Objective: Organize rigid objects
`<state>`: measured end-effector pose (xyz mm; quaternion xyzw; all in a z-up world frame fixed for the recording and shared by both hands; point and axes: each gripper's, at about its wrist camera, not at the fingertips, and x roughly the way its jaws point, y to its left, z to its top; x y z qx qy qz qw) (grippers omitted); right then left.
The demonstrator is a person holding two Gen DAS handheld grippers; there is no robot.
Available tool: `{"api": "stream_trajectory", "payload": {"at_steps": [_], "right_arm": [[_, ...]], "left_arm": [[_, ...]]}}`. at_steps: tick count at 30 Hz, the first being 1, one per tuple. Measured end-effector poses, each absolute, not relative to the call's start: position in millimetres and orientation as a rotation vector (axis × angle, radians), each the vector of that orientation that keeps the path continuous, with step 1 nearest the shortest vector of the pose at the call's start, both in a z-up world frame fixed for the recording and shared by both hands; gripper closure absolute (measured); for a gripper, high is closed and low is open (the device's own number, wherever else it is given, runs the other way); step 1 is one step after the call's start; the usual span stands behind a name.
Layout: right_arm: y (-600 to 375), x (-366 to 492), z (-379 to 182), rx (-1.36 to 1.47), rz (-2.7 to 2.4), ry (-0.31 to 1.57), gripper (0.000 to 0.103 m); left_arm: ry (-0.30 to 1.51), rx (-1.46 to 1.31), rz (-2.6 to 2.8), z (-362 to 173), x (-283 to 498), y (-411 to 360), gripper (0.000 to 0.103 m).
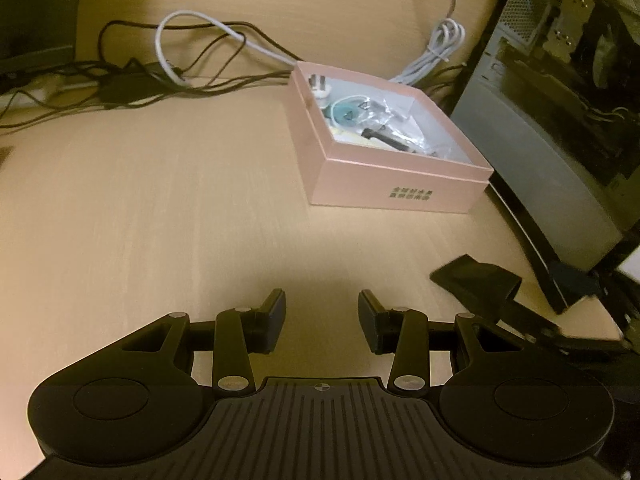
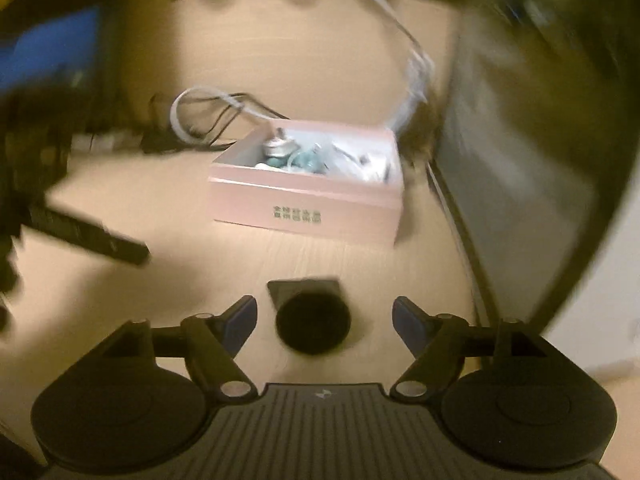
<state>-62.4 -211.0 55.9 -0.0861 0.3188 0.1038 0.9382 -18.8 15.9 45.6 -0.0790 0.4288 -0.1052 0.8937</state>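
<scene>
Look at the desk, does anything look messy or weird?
Yes. Behind the pink box, black and white cables lie in a tangled heap on the desk. One black object sits alone outside the box, between the right gripper's open jaws, untouched.

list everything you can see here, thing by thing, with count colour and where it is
box: one, pink, open, on the table towards the right, dark print on its front wall
small items: several, white, teal and black, some in clear bags, inside the box
cables: several, black and white, tangled behind the box
computer case: one, black, right of the box
round object: one, black, on the table between the open right gripper's fingers, untouched, blurred
table: one, light wood
left gripper: one, black, open, nothing between its fingers
right gripper: one, black with blue pads, open
</scene>
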Motion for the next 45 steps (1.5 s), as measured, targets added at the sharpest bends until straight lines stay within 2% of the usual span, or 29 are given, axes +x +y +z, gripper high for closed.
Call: {"api": "stream_trajectory", "payload": {"at_steps": [3, 6, 7, 8, 11, 14, 19, 21, 23, 28, 38, 45], "right_arm": [[-198.8, -48.6, 45.3, -0.286, 0.236, 0.624, 0.027], [-200.8, -29.6, 32.5, -0.263, 0.278, 0.687, 0.029], [-203.4, -25.0, 30.5, -0.240, 0.290, 0.709, 0.045], [-206.5, -24.1, 32.9, -0.209, 0.316, 0.733, 0.055], [-213.0, -32.3, 50.0, -0.161, 0.395, 0.755, 0.056], [-210.3, -37.2, 78.8, -0.183, 0.413, 0.699, 0.056], [-202.1, -10.6, 158.4, -0.179, 0.342, 0.379, 0.056], [-191.1, 11.7, 183.7, -0.191, 0.269, 0.235, 0.053], [-181.7, 38.8, 193.5, -0.183, 0.217, 0.197, 0.022], [-184.2, 48.2, 164.2, -0.111, 0.253, 0.361, 0.022], [-189.9, -26.4, 25.8, -0.172, 0.245, 0.809, 0.022], [-206.7, -26.7, 25.8, -0.052, 0.181, 0.832, 0.022]], "left_arm": [[0.894, -0.148, -0.227, 46.8, -24.0, 14.5, 0.059], [0.907, -0.145, -0.231, 44.2, -28.9, 14.2, 0.059], [0.911, -0.147, -0.231, 43.2, -30.2, 14.2, 0.059], [0.916, -0.149, -0.232, 42.2, -31.5, 14.9, 0.059], [0.927, -0.153, -0.233, 40.1, -34.8, 17.4, 0.059], [0.931, -0.153, -0.233, 39.3, -35.6, 18.8, 0.059], [0.915, -0.113, -0.256, 40.9, -33.2, 10.1, 0.059], [0.906, -0.081, -0.241, 38.7, -30.2, 6.9, 0.059], [0.902, -0.072, -0.214, 36.9, -26.4, 8.6, 0.059], [0.880, -0.090, -0.157, 33.7, -25.7, 22.8, 0.059], [0.875, -0.051, -0.141, 24.8, -22.1, 10.8, 0.059], [0.886, -0.061, -0.161, 24.2, -17.1, 7.2, 0.059]]}}
